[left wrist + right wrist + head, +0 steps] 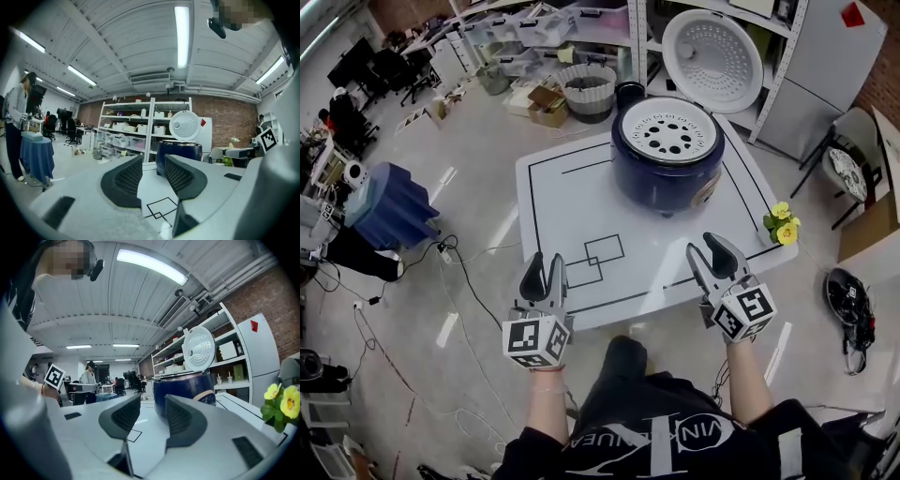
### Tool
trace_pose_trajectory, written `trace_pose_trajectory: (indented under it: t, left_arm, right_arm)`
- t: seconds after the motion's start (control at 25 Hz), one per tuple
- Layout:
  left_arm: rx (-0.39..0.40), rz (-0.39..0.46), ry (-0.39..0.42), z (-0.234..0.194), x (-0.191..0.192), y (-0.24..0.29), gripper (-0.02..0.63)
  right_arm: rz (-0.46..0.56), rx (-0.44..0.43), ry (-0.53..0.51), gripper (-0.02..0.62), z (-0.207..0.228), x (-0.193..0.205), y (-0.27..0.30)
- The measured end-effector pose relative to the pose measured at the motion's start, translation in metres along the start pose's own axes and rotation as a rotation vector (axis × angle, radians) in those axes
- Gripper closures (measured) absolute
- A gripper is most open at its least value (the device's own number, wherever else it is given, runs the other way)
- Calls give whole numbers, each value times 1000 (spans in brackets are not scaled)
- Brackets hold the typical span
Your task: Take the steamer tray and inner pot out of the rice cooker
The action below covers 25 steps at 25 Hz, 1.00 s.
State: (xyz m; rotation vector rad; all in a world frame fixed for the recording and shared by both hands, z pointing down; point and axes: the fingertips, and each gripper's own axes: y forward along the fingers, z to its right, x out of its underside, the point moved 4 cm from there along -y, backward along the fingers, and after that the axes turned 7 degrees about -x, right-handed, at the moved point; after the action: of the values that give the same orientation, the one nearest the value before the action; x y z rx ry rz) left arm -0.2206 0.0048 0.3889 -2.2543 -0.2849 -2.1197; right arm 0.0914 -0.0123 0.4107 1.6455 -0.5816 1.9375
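Observation:
A dark blue rice cooker (667, 159) stands at the far middle of the white table (553, 197), its white lid (712, 47) tipped up behind it. A white perforated steamer tray (667, 132) sits in its top; the inner pot is hidden beneath. My left gripper (544, 276) hovers open over the table's near edge, nothing between its jaws. My right gripper (714, 255) is open too, near the front right, well short of the cooker. The cooker (179, 154) shows ahead past the left gripper (152, 180), and the cooker (183, 392) past the right gripper (152, 420).
A small pot of yellow flowers (782, 224) sits at the table's right edge. Black line markings (598, 258) cover the tabletop. Shelving (741, 19) stands behind the table, a grey basket (587, 92) and boxes on the floor beyond. A blue-draped stand (389, 206) is at left.

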Motion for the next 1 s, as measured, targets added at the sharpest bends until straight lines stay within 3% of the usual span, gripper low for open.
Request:
trace_pose_trajectory:
  t: [0.36, 0.52, 1.0]
  left_arm:
    - [105, -5, -3, -1, -25, 88, 476]
    - [166, -6, -24, 4, -37, 128, 475]
    - [339, -24, 32, 49, -49, 200, 474]
  right_arm:
    - [98, 87, 47, 442, 39, -44, 40]
    - [83, 145, 38, 440, 56, -55, 56]
    - [45, 282, 8, 440, 106, -77, 79]
